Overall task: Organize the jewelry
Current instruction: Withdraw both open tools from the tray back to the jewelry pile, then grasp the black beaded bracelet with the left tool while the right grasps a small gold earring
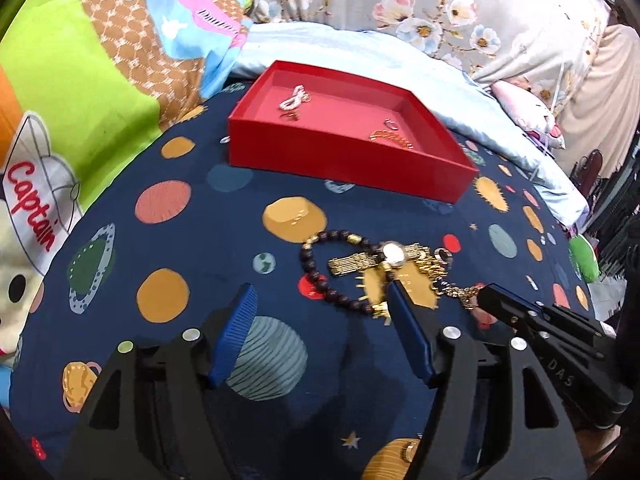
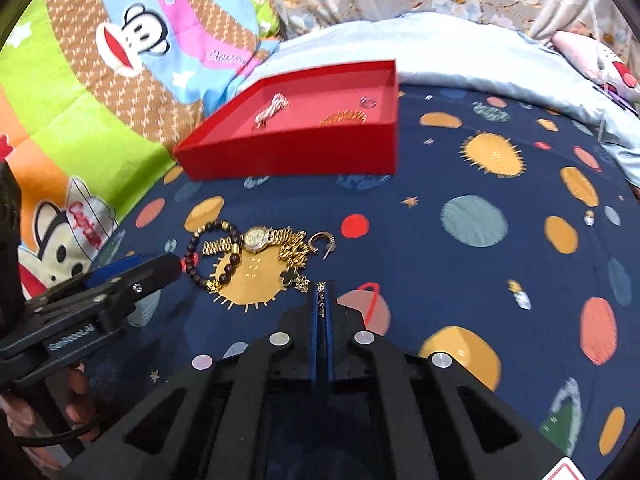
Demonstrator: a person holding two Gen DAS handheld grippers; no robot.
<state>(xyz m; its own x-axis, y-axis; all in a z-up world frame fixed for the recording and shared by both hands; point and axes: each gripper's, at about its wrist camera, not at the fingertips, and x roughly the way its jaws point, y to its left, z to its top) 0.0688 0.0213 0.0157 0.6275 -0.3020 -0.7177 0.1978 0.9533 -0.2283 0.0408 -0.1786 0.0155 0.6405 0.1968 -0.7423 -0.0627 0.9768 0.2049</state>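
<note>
Right jaws pinch gold chain (image 2: 321, 300); left jaws spread, bead bracelet (image 1: 320, 280) between tips.

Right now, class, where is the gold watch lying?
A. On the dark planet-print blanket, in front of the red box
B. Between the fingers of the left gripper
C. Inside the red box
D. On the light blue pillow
A: the gold watch lies on the blanket among other jewelry, outside the red box.

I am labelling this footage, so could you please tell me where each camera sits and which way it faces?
Left wrist: on the left gripper, fingers apart, facing the red tray; the right gripper enters at right.
Right wrist: on the right gripper, fingers together, facing the same tray; the left gripper enters at left.
Shared: tray, gold watch, bead bracelet.
</note>
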